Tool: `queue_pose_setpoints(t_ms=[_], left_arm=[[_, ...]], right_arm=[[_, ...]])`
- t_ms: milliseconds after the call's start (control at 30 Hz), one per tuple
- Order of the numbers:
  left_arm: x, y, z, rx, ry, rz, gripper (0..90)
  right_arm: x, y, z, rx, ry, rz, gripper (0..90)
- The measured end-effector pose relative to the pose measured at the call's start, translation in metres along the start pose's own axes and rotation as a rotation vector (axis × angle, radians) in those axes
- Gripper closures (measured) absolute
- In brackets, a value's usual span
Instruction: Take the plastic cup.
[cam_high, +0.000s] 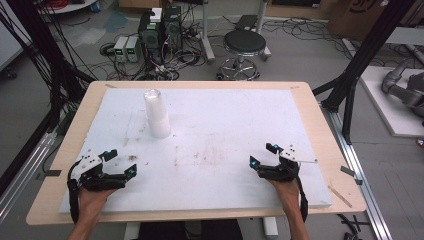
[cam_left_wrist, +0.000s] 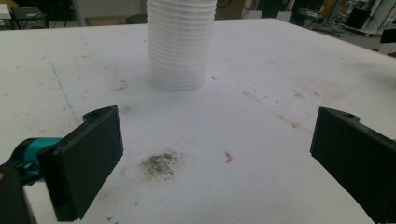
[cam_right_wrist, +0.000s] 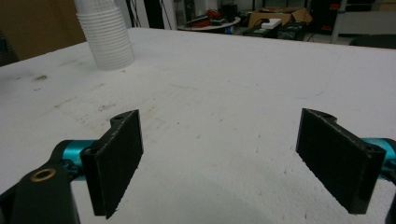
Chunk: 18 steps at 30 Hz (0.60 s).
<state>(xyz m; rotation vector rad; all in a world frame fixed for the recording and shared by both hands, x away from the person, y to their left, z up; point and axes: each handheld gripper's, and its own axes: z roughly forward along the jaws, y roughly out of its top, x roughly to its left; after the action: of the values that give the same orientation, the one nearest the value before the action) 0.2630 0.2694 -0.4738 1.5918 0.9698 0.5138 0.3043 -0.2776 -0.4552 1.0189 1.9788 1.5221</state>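
Standing tall toward the board's (cam_high: 300, 107) far-left corner, the cup stack (cam_high: 158, 114) could topple if nudged high (it looks light). Both grippers, left (cam_high: 120, 162) and right (cam_high: 261, 155), gape empty near the front edge.

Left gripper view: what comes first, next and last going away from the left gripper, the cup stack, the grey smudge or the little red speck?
1. Grey smudge, right between the left gripper's open jaws.
2. Red speck, slightly right; nearly a tie.
3. Cup stack, far ahead.
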Motion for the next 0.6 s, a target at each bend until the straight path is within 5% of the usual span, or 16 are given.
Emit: queue_pose_setpoints(t_ms=[600], left_arm=[[-0.0012, -0.0004, -0.0008, -0.008, -0.005, 0.015, 2.5]], right_arm=[[0.001, -0.0005, -0.0012, -0.01, 0.004, -0.01, 14.9]])
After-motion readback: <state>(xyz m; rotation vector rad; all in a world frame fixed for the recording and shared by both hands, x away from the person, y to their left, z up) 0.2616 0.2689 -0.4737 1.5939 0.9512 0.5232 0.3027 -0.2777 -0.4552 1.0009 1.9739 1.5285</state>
